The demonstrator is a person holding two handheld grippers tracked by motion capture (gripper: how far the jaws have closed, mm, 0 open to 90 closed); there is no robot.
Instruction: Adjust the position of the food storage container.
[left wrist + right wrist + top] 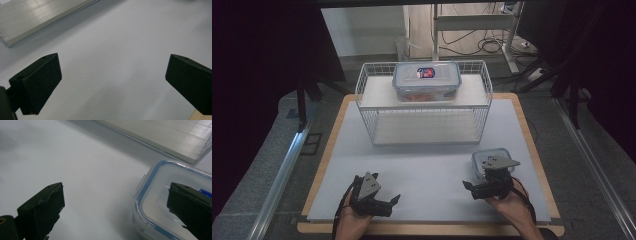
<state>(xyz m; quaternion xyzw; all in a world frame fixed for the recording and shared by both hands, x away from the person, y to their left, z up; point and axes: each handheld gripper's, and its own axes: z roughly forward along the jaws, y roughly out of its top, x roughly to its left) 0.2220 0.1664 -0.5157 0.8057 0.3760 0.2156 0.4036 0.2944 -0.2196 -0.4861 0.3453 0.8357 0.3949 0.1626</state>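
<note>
A small clear box with a blue-rimmed lid point(484, 156) point(152, 195) sits on the white mat at the front right. My right gripper point(477, 184) point(115, 205) is open right beside it, its right jaw hanging over the lid's near corner without gripping it. At the front left, my left gripper point(390, 205) point(110, 82) is held open over bare mat with nothing between its jaws. A larger clear box with a blue-rimmed lid point(427, 80) rests on the top shelf of a white wire rack point(424, 102) at the back of the mat.
The white mat point(422, 165) covers a wooden table whose edge point(427, 229) shows at the front. The rack's lower shelf point(424, 127) point(37, 17) point(162, 135) lies ahead of both grippers. Metal rails and dark stands flank the table.
</note>
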